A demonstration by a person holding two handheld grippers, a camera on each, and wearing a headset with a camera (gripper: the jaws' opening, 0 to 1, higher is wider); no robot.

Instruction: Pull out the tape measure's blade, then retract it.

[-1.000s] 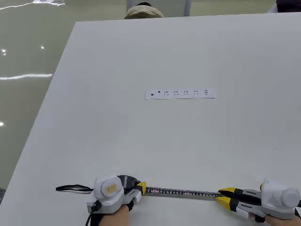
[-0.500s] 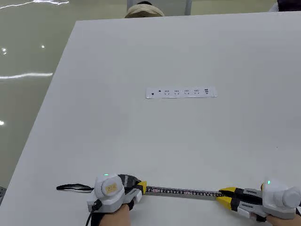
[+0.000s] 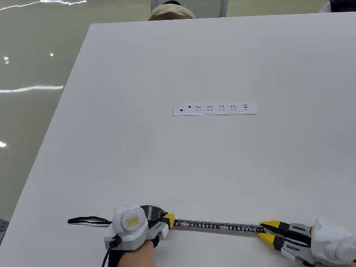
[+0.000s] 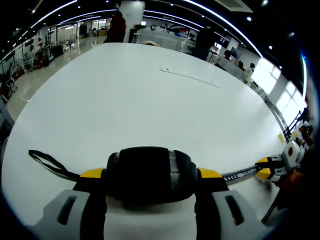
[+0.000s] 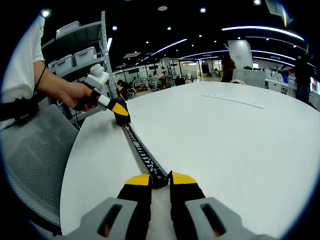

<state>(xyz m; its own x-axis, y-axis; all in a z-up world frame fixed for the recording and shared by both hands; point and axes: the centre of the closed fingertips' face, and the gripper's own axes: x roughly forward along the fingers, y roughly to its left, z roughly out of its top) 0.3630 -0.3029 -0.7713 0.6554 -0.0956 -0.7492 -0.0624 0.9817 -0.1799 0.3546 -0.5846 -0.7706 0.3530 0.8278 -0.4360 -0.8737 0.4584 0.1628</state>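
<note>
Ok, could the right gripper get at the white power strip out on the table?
Probably not yet: bare table leaves the way free, but the right gripper is shut on the blade, and the power strip lies well beyond it.

Bright overhead light, fisheye edges.

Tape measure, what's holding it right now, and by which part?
Both grippers hold it. The left hand-held gripper clamps the tape measure's black case across its sides; the right hand-held gripper pinches the free end of the blade.
</note>
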